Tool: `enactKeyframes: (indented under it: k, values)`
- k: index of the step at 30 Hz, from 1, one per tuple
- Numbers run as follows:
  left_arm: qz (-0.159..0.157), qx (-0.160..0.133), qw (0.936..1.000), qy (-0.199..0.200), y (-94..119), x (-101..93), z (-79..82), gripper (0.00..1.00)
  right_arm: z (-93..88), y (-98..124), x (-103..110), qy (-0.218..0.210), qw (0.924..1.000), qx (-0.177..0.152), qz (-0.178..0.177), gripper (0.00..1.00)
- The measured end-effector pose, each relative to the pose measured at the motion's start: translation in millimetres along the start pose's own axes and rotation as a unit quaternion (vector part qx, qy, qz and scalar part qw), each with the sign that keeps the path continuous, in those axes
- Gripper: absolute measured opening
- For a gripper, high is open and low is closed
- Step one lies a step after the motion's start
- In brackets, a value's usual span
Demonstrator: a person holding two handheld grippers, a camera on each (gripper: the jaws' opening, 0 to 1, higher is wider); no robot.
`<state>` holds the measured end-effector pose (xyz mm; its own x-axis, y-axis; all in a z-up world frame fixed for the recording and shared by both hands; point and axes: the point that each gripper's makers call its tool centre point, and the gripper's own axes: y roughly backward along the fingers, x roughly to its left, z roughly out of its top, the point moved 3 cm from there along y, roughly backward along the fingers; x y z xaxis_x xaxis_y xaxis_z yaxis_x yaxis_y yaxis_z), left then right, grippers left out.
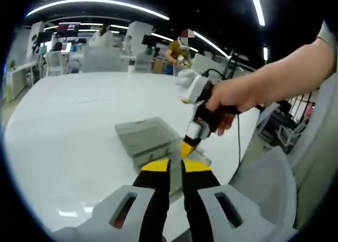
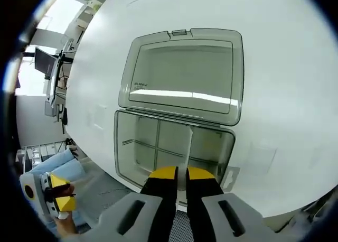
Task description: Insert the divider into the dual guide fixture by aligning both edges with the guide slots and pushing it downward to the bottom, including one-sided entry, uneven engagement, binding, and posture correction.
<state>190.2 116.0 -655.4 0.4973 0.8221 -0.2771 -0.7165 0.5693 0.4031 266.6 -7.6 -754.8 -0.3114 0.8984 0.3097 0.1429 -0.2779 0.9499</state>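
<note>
With its yellow-tipped jaws nearly together above the open translucent grey plastic compartment box (image 2: 174, 147) on the white counter (image 2: 285, 67), the right hand-held gripper (image 2: 181, 173) should, I judge, lower the thin clear divider (image 2: 187, 147) level into both slots; the left hand-held gripper (image 1: 176, 167) is likewise nearly closed.

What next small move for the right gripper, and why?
Probably ease the right gripper straight down: its fingers hang over the near wall of the open box, in line with an upright divider. Whether they grip it is unclear.
</note>
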Motion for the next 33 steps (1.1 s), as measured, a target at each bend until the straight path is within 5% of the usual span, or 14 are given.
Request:
enactKeyframes:
  k: [33]
  values:
    - [-0.003, 0.003, 1.0, -0.002, 0.1, -0.6, -3.1, 0.06, 1.6, -11.9, 7.4, 0.061, 0.9938, 0.04, -0.084, 0.0]
